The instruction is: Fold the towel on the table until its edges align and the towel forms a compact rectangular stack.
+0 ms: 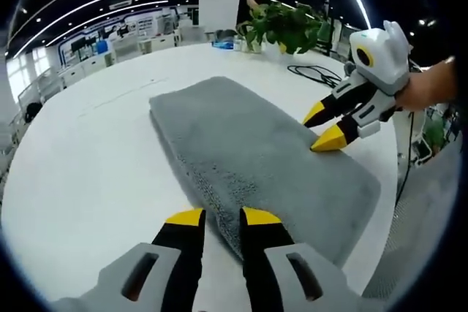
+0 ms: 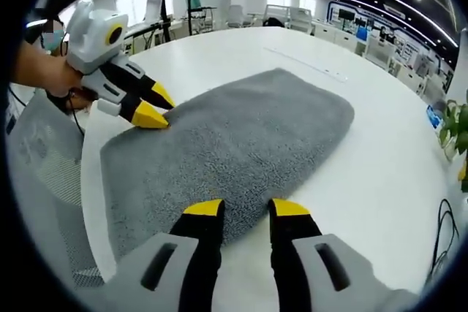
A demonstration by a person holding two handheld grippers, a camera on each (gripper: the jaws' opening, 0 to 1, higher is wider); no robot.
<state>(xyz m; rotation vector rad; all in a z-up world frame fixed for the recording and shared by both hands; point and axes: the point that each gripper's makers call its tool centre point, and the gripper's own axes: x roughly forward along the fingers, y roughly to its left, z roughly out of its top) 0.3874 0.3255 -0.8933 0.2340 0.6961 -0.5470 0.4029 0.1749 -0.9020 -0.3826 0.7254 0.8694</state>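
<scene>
White table (image 1: 88, 151) runs to a busy office behind, with a plant (image 1: 281, 27) at upper centre of the left gripper view. Grey towel (image 1: 248, 151) lies folded mid-frame. Risk, as I judge it: one-sided pinches would drag layers askew. Left gripper (image 1: 223, 217) and right gripper (image 2: 247, 208) both stand slightly parted at opposite towel edges, holding nothing.

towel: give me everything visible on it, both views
The towel is grey, fluffy pile fabric, lying flat on the white table as a long rounded rectangle; thick edges suggest it is already folded, layers unclear. The left gripper stands open at one long edge, the right gripper open at the opposite edge, yellow tips at or just over the fabric; contact uncertain.
</scene>
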